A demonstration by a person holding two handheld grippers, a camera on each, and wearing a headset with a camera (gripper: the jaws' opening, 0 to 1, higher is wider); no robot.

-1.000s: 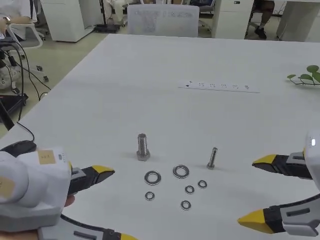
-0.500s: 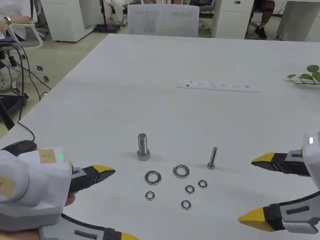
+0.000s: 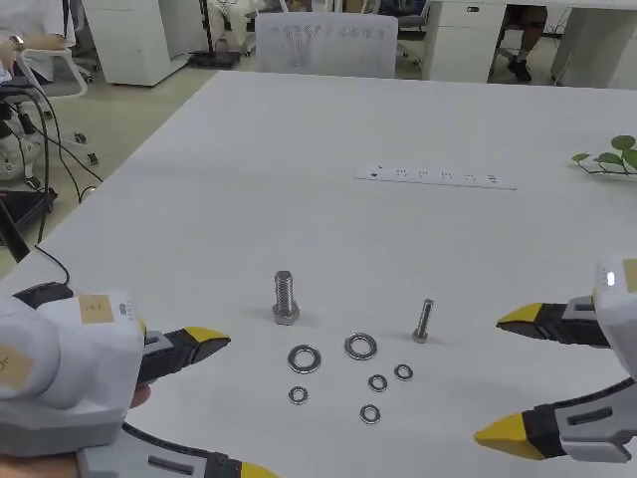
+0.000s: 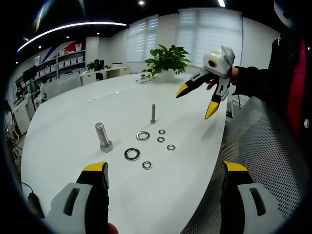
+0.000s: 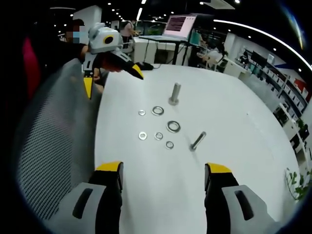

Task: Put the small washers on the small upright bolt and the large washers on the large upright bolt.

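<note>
- Left gripper (image 3: 231, 406), lower left: jaws spread, empty, unmoved since the earlier frame.
- Right gripper (image 3: 493, 377), lower right: jaws spread, empty, likewise unmoved.
- Small washers (image 3: 370, 412) and large washers (image 3: 304, 358), lower centre: loose on the table (image 3: 249, 179), none shifted.
- Large bolt (image 3: 285, 296) and small bolt (image 3: 424, 319): upright just behind, bare.

power strip (image 3: 439, 175), potted plant (image 4: 165, 59)
</note>
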